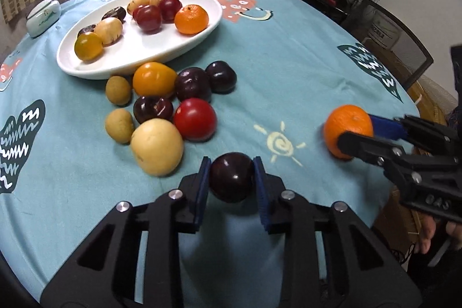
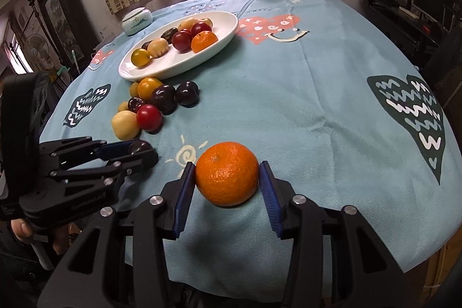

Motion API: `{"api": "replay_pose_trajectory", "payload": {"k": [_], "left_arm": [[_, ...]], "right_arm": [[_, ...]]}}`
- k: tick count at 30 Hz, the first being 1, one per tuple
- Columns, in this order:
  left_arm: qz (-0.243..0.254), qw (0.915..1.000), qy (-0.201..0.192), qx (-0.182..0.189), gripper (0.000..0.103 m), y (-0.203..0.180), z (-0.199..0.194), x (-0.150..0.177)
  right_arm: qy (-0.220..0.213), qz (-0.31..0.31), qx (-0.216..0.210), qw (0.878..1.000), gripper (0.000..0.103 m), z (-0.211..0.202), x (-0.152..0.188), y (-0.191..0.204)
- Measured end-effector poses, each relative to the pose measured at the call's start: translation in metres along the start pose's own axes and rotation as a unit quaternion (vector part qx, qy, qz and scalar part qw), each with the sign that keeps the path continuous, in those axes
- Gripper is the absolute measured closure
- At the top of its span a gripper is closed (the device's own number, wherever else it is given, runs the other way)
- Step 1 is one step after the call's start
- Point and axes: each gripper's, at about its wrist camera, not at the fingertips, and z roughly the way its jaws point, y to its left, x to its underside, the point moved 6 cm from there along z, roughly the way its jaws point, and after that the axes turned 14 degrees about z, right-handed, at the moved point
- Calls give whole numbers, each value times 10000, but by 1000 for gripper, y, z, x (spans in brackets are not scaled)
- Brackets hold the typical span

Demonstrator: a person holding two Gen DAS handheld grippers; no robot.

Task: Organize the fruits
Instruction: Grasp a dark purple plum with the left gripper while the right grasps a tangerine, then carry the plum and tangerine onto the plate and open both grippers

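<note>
In the right wrist view, the left tool (image 2: 141,147) is covering most of the plum (image 2: 138,147), leaving only a dark sliver showing at left centre. In the left wrist view, the right tool (image 1: 356,129) is hiding the orange's (image 1: 345,124) near side, and a hand (image 1: 436,235) is getting cropped at the lower right edge.

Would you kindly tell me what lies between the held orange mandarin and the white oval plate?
Only bare blue tablecloth; right wrist view shows mandarin, plate.
</note>
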Motion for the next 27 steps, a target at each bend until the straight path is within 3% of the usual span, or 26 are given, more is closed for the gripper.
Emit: {"api": "replay_pose_trajectory", "payload": {"k": [10, 21, 27], "left_arm": [[-213, 9986, -391, -274, 74, 30, -34, 1], [-793, 9936, -592, -553, 74, 99, -52, -1], [-840, 9920, -622, -714, 74, 136, -51, -31]], "right_arm": [[73, -280, -88, 9995, 58, 8, -8, 33], [200, -720, -262, 9969, 58, 29, -28, 81], [191, -855, -333, 9956, 58, 46, -58, 97]]}}
